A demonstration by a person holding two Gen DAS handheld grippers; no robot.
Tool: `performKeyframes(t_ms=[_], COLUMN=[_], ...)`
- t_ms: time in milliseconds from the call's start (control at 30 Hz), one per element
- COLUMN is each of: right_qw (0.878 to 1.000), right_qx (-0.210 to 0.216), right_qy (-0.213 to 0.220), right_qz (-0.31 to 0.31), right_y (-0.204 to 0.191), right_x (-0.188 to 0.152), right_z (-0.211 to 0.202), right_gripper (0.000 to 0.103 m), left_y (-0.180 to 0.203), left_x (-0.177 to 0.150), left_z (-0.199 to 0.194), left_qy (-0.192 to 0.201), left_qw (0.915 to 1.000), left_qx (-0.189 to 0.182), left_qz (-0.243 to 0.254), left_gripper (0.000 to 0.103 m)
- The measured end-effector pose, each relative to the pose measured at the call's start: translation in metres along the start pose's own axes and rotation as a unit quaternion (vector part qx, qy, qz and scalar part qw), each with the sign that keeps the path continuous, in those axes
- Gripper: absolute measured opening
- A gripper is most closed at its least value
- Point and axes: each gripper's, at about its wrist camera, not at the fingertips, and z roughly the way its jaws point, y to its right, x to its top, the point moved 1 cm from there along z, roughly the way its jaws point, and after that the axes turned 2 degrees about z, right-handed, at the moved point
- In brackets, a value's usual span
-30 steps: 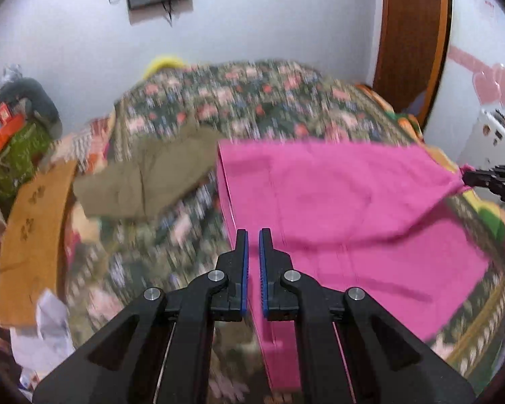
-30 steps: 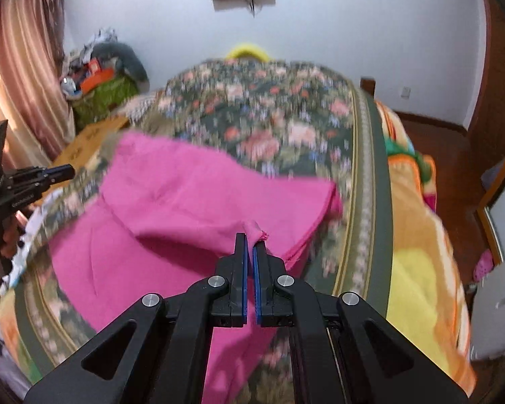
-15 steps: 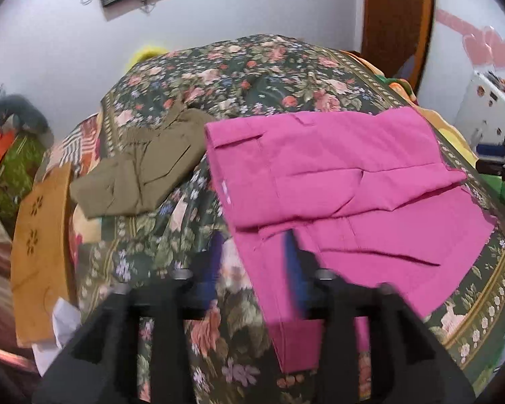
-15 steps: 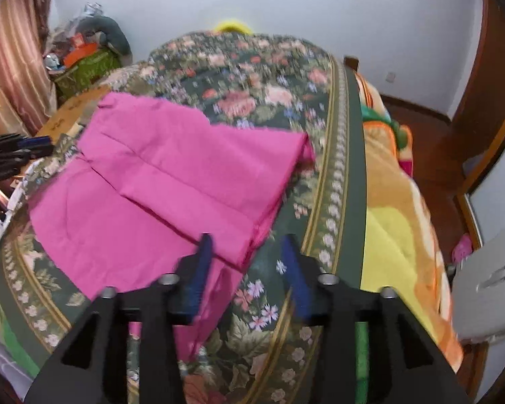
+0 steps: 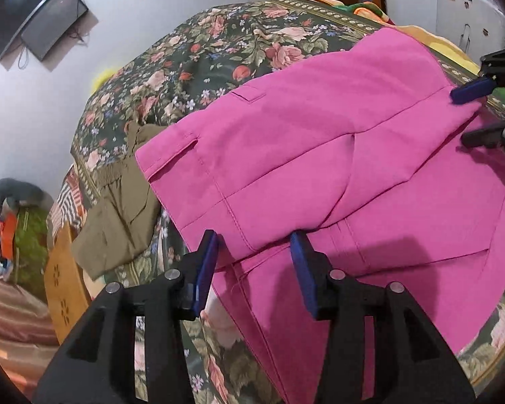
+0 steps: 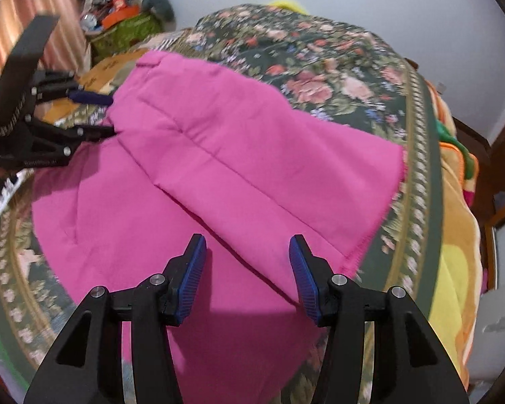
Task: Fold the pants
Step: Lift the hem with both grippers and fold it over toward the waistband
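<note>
floral bed point(image 5: 252, 33); gaping, empty hand-held gripper point(image 5: 254, 259)

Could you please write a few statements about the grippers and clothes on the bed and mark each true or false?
1. The left gripper is open. True.
2. The right gripper is shut on the pink pants. False: it is open and holds nothing.
3. Olive-green pants lie beside the pink pants. True.
4. The pink pants lie on a bare wooden floor. False: they lie on a floral bedspread.
5. The pink pants are folded over themselves. True.
</note>
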Motion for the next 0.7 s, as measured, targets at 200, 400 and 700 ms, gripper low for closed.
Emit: performKeyframes(t_ms=[200,400,700], right_qw=[0.999,1.000,0.999], right_qx=[-0.003,-0.007,0.005], right_qy=[-0.007,0.001,0.044], right_qz=[-0.033,-0.026,-0.010], right_y=[-0.008,-0.002,0.000], right_x=[0.008,0.020,0.028], right_z=[0.018,0.020,-0.022], right_gripper=[0.030,0.006,0.005], left_y=[0.000,-0.006,-0.010], left_x=[0.006,0.013,0.016], left_z=[0.006,0.009,-0.042], left_qy=[0.006,0.007,0.049], left_qw=[1.0000,0.9997,0.9986], left_qx=[0.008,0.018,-0.006], left_qz=[0.001,-0.011,-0.017], left_gripper=[0.020,0.012,0.010])
